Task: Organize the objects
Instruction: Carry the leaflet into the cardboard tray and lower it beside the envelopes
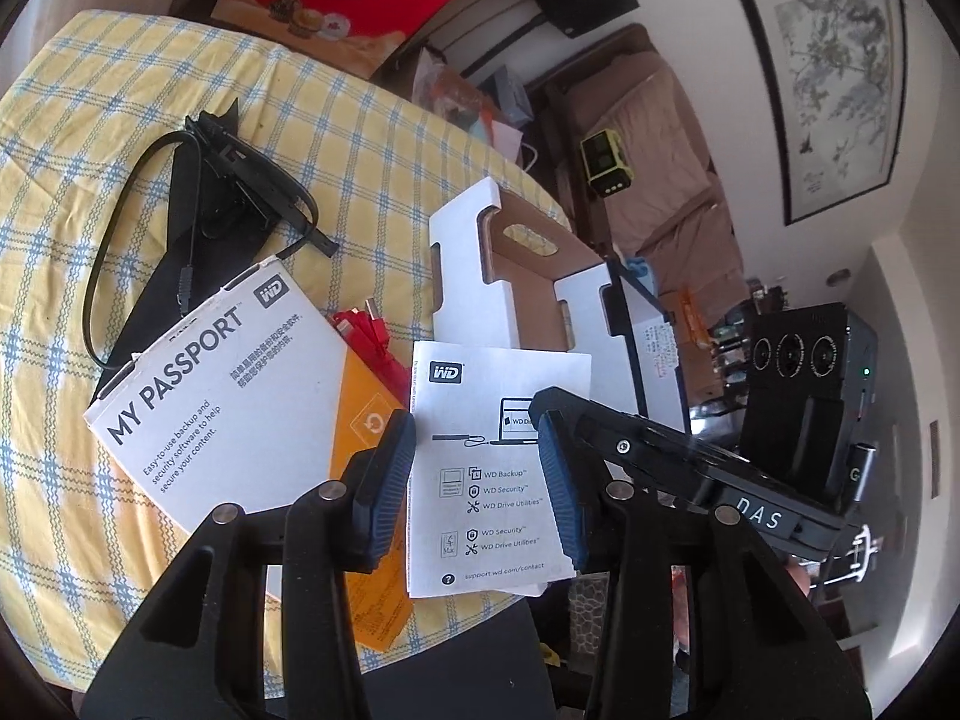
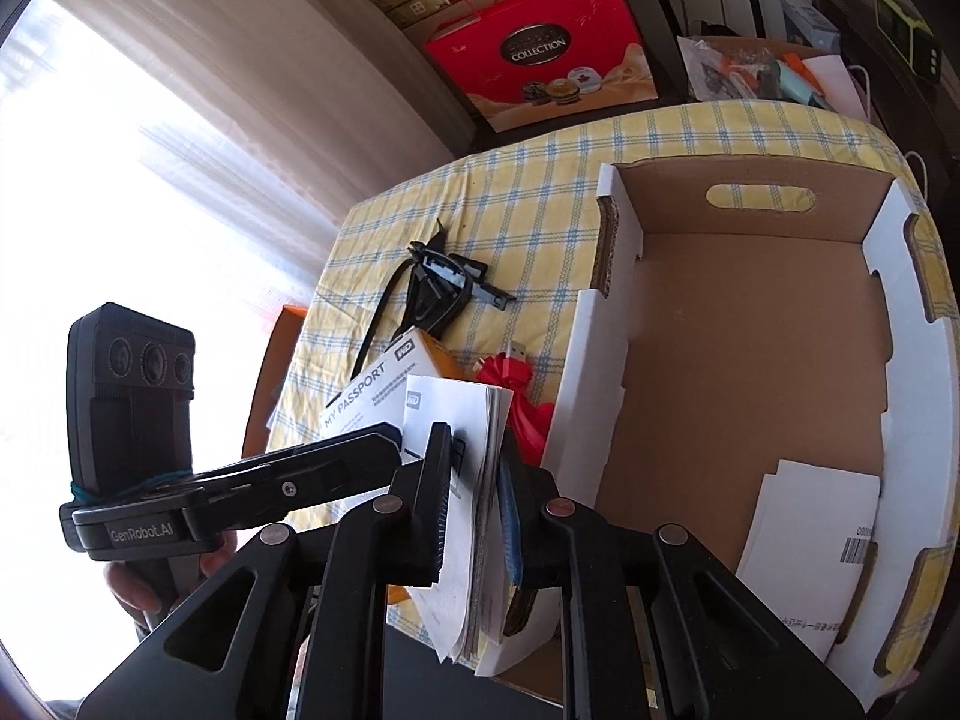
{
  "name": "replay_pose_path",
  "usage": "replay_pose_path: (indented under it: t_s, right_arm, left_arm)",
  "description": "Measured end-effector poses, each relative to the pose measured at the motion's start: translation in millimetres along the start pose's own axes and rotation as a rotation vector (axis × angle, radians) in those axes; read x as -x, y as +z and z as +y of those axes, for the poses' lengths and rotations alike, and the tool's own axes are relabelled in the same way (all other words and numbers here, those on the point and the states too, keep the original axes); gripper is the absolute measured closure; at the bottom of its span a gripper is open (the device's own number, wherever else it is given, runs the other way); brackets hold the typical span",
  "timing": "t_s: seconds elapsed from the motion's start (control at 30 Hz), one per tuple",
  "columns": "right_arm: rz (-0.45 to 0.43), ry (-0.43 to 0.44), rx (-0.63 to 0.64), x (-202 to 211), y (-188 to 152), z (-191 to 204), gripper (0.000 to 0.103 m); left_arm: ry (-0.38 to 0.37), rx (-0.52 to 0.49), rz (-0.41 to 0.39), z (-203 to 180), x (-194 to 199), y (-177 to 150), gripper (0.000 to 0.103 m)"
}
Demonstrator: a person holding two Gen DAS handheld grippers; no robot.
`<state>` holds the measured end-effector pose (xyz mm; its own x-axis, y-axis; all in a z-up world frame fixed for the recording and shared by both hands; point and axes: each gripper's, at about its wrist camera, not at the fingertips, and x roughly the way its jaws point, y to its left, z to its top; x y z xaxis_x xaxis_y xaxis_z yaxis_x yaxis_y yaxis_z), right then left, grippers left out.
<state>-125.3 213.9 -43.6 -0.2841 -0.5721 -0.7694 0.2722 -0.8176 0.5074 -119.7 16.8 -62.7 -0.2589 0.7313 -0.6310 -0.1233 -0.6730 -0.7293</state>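
A white WD booklet (image 2: 474,420) is pinched edge-on in my right gripper (image 2: 474,480), lifted off the tablecloth just left of an open cardboard box (image 2: 750,330). In the left wrist view the booklet (image 1: 498,372) hangs flat beyond my left gripper (image 1: 477,486). The left gripper's blue pads (image 1: 390,480) stand apart and press on nothing. The right gripper (image 1: 543,405) comes in from the right and holds the booklet's right edge. A white and orange "My Passport" box (image 1: 204,396) lies to the left. A red cable (image 1: 372,336) lies behind it.
A black plastic insert with a black cable (image 1: 204,192) lies further back on the yellow checked tablecloth (image 1: 120,90). A white sheet (image 2: 810,540) lies in the cardboard box's near corner. Red gift boxes (image 2: 540,54) stand behind the table. A person's hand (image 2: 132,588) holds the left gripper (image 2: 384,438).
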Motion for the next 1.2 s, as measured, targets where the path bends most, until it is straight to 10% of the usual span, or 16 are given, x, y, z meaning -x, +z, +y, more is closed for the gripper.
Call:
replay_pose_path:
  t_s: [0.6,1.2]
  right_arm:
    - [-0.104,-0.069,-0.049,78,-12,-42,0.090]
    - [0.003,-0.120,-0.133,18,-31,-95,0.090]
  left_arm:
    - [-0.006,-0.159,0.102,-83,-47,-7,0.064]
    - [0.102,-0.229,0.080,-89,-44,-17,0.063]
